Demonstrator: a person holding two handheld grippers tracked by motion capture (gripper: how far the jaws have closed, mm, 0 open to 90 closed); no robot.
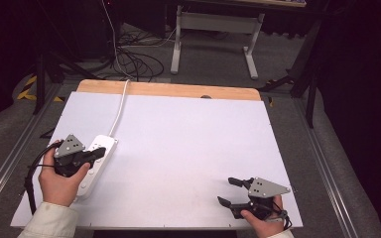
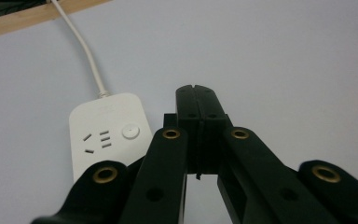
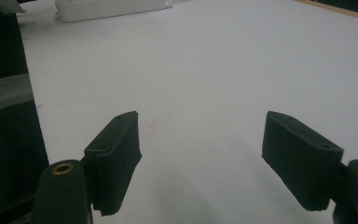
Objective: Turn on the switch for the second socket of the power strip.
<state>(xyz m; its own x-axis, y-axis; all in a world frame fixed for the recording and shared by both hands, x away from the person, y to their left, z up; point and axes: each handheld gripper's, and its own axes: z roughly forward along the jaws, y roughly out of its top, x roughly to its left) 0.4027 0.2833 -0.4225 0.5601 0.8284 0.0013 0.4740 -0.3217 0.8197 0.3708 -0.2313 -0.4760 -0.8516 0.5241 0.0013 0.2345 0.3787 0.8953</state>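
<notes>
Power strip [image 1: 97, 159] lies at the counter [image 1: 178, 148] left edge beside the closed, empty left gripper [image 1: 99, 152], while the right gripper [image 1: 228, 191] rests spread wide, holding nothing, presumably awaiting a task.

The left gripper [image 1: 98, 152] hovers over the white power strip [image 1: 97, 163] — jaws pressed together, left hand [image 1: 59, 181] gripping behind. The right gripper [image 1: 229, 191] sits well apart from that strip — jaws spread wide.
</notes>
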